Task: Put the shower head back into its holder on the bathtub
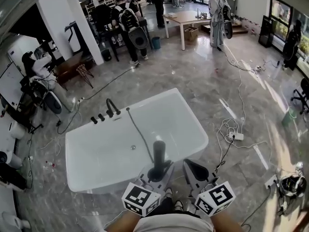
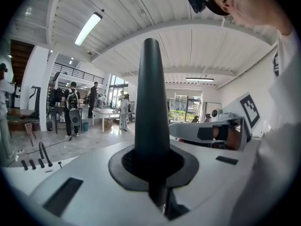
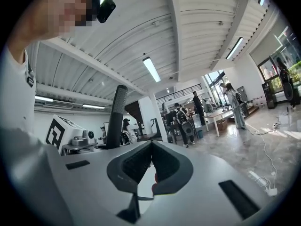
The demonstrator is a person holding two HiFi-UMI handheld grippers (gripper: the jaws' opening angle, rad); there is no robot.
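In the head view my left gripper (image 1: 157, 170) is shut on the dark shower head (image 1: 159, 153), which stands upright over the near rim of the white bathtub (image 1: 190, 112). A thin hose (image 1: 137, 129) runs from the shower head across the tub to the deck by the black faucet (image 1: 112, 106). In the left gripper view the shower head (image 2: 150, 107) rises as a dark cone from between the jaws of the left gripper (image 2: 153, 168). My right gripper (image 1: 195, 170) is just to its right, shut and empty; in its own view the jaws of the right gripper (image 3: 151, 161) meet with nothing between them.
Three black knobs (image 1: 101, 117) sit left of the faucet. Cables and a power strip (image 1: 235, 136) lie on the marble floor right of the tub. Several people stand at the tables (image 1: 186, 17) far behind. Equipment crowds the left wall.
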